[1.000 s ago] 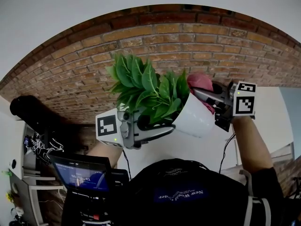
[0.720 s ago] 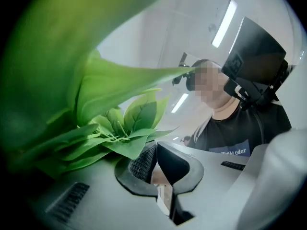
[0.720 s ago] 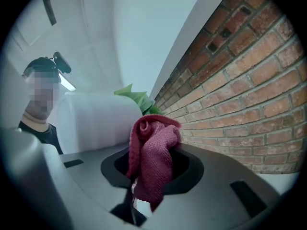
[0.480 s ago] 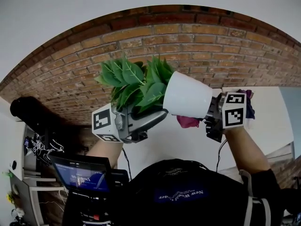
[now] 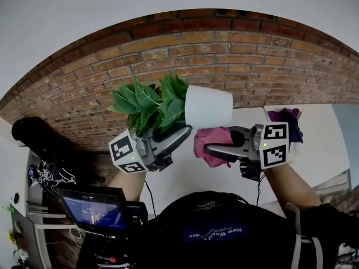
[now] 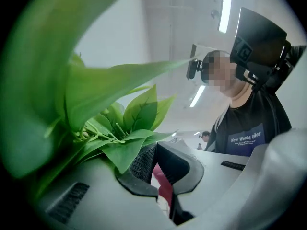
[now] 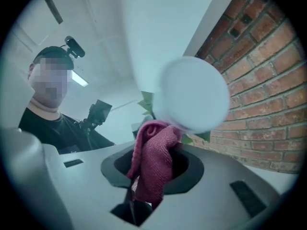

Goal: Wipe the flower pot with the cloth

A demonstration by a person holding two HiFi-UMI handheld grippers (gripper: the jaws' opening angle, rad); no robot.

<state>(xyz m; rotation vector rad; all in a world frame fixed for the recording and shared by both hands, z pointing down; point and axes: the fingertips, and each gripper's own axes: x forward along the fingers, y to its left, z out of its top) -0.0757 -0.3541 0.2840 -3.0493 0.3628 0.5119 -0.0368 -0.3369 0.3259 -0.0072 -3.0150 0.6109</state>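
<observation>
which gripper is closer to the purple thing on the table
Right. The right gripper, holding the pink cloth, sits just below-left of the purple thing. The left gripper is farther left, beyond the flower pot it holds.

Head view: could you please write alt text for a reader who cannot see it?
The left claw holds a white flower pot of green leaves tipped sideways in the air, while the right claw holds a pink cloth just under it. A brick wall curves behind.
</observation>
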